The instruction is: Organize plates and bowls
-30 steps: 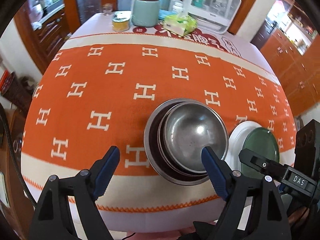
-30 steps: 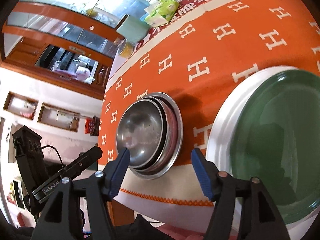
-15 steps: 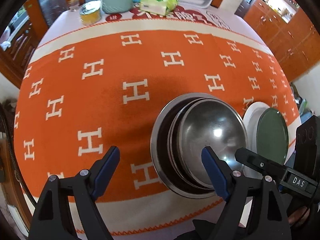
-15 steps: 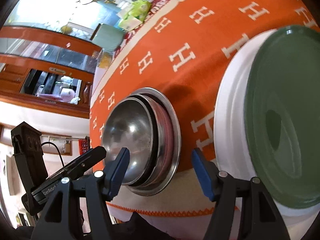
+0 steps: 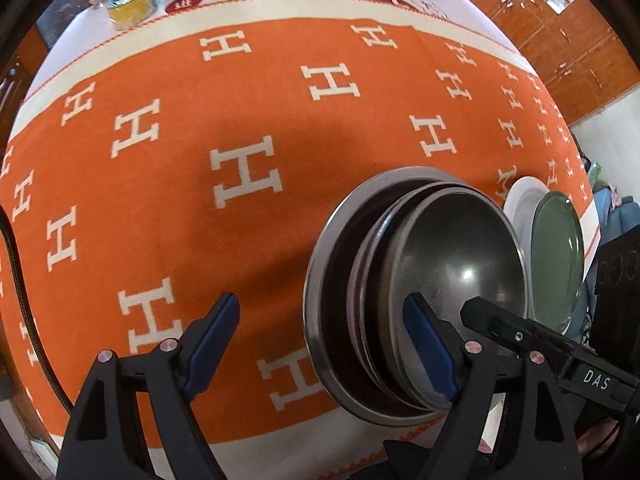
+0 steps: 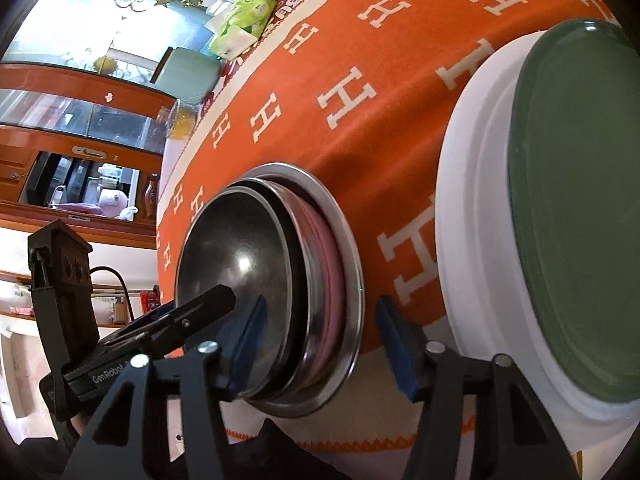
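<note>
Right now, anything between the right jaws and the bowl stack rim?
Nothing visible. The right gripper is closing with the near rim of the nested steel bowls between its jaws. The left gripper crowds in beside it, one finger over the top bowl.

Both the left gripper (image 5: 326,330) and right gripper (image 6: 318,330) are chunky black plastic frames with blue rubbery fingers (image 5: 212,336), silver rivets, white "DAS" and "GenRobot" lettering, plus a black cable (image 6: 116,280) trailing off.
</note>
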A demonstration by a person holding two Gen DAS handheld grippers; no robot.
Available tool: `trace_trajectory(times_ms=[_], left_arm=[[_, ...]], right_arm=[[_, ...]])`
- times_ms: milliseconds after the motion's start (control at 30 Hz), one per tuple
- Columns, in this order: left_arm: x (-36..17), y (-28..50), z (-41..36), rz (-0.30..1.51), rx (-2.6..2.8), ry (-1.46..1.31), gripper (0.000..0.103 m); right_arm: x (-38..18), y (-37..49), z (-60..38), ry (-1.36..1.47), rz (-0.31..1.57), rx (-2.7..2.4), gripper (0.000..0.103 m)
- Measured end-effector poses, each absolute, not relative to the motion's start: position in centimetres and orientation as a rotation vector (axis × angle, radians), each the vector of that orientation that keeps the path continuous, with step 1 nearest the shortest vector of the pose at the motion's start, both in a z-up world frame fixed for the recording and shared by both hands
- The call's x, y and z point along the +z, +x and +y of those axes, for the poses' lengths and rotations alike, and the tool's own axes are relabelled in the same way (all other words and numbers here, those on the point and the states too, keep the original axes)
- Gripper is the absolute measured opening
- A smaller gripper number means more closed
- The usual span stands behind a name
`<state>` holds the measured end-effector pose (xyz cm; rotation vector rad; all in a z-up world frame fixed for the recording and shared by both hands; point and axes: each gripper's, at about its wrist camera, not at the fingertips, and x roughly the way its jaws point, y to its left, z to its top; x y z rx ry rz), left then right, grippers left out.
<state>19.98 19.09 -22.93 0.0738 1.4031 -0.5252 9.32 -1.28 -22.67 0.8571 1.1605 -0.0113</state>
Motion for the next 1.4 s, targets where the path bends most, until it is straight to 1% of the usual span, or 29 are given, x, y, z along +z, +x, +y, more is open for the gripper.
trace_trajectory(times_ms=[100,333,500,533,567,867,1400], left_arm=[[-23.5,20.4,18.6,1.418,-0.541,0.088,0.081],[-24.3,21.1,17.8,1.429,-0.593,0.063,0.079],[-24.7,20.9,16.5,1.456,-0.652,0.051,0.070],[-24.8,20.8,16.3,1.471,-0.674,0.031,0.064],[-25.0,20.8,16.3,1.490,-0.694,0.001,0.061],[-26.1,20.3,16.7,1.581,-0.697,-0.101,0.057],[-26.2,16.4,15.9,1.600,-0.710,-0.096,0.056]], right_arm=[[-22.9,9.7,-1.3,0.849,1.165,-0.033,0.041],[-22.9,10.1,-1.2,0.805,1.176,-0.053,0.035],[-22.8,10.3,-1.2,0.800,1.180,-0.050,0.034],[-22.8,10.3,-1.2,0.802,1.180,-0.048,0.034],[-22.8,10.3,-1.3,0.803,1.182,-0.047,0.034],[-23.0,9.3,-1.4,0.819,1.206,-0.047,0.033],[-22.9,5.7,-1.6,0.842,1.243,-0.051,0.033]])
